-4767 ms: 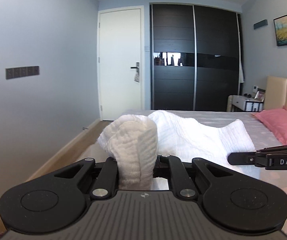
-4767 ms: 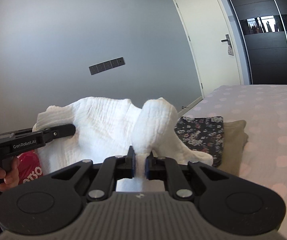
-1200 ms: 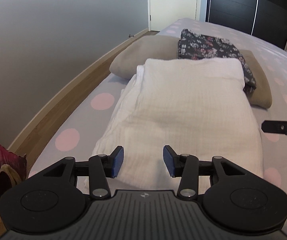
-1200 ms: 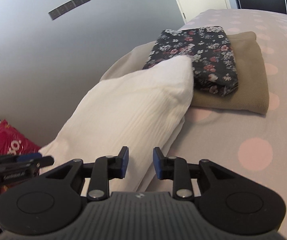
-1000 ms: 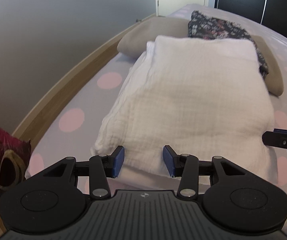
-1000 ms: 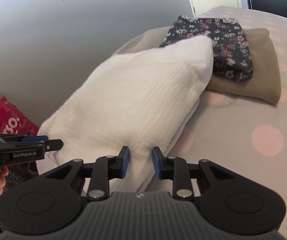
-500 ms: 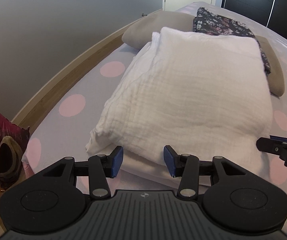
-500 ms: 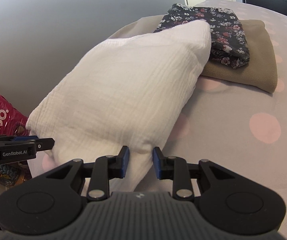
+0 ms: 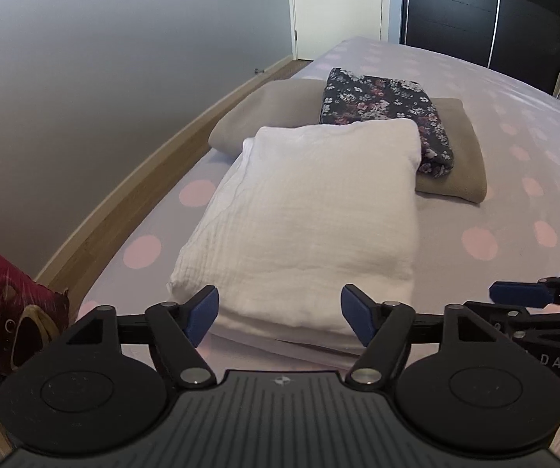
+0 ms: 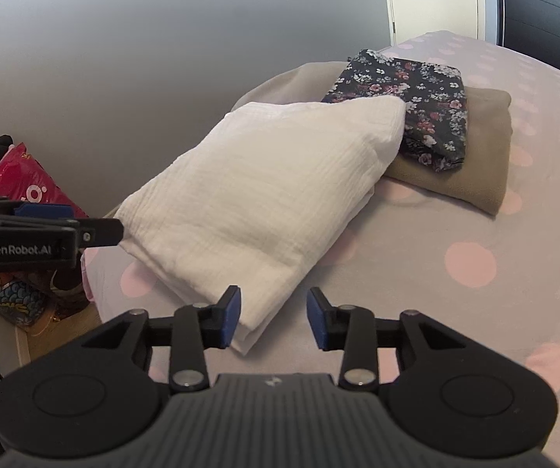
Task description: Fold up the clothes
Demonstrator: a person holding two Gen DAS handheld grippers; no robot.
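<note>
The left hand-held gripper (image 9: 280, 314) stood with its jaws wide apart, having just been opening, with nothing between the pads. The right hand-held gripper (image 10: 273, 318) likewise had its jaws apart after opening, clear of the cloth. I noted the folded white garment (image 9: 307, 210) lying on the bed (image 9: 514, 179), directly ahead of and below both grippers, its long axis running away from me toward the floral garment (image 9: 381, 105) stacked on the tan garment (image 9: 455, 163). The white garment's far edge overlapped that stack. I judged both hands about equally near its front edge, the left at the left corner.
</note>
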